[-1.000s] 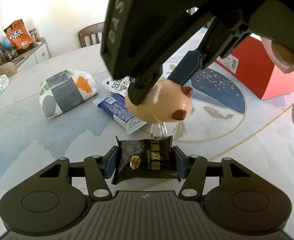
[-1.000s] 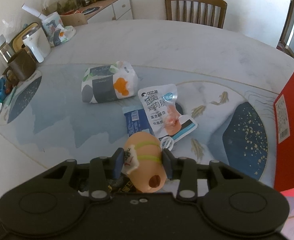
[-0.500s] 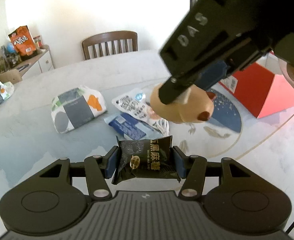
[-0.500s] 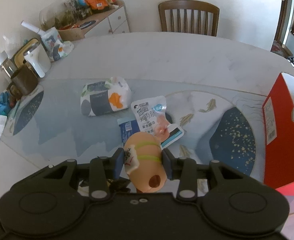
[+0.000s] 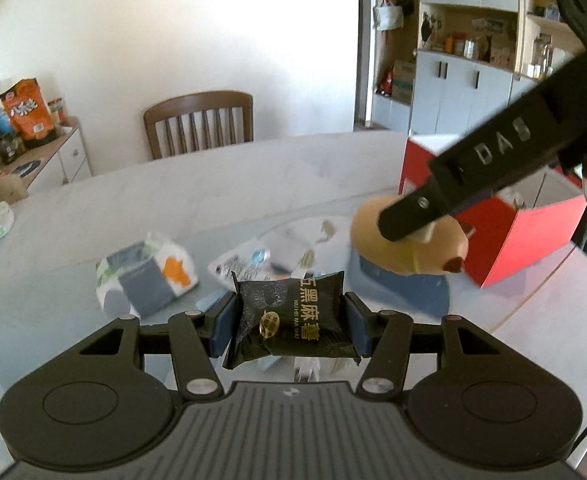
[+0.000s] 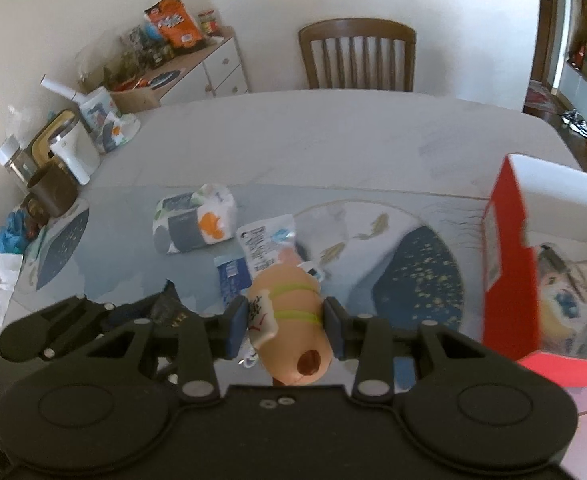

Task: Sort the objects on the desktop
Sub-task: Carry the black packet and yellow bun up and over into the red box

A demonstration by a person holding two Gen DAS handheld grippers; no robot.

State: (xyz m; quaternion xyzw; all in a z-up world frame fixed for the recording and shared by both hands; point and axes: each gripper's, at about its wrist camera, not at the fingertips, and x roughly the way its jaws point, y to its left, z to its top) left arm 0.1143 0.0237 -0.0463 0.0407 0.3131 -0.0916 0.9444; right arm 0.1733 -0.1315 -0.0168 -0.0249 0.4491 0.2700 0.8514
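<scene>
While both grippers hang above the pale marble table, each pinches a thing.
Left gripper clamps a black foil snack packet; right gripper squeezes a tan plush toy, seemingly short of the open red cardboard box.

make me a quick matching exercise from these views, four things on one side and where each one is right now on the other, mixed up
Things:
1. black snack packet
2. tan plush toy
3. tissue pack
4. red box

Places:
a. lying on the table, far side of the white and blue packets
b. clamped in the right gripper
c. standing open at the table's right edge
d. clamped in the left gripper

Pairs: 1-d, 2-b, 3-a, 4-c
</scene>
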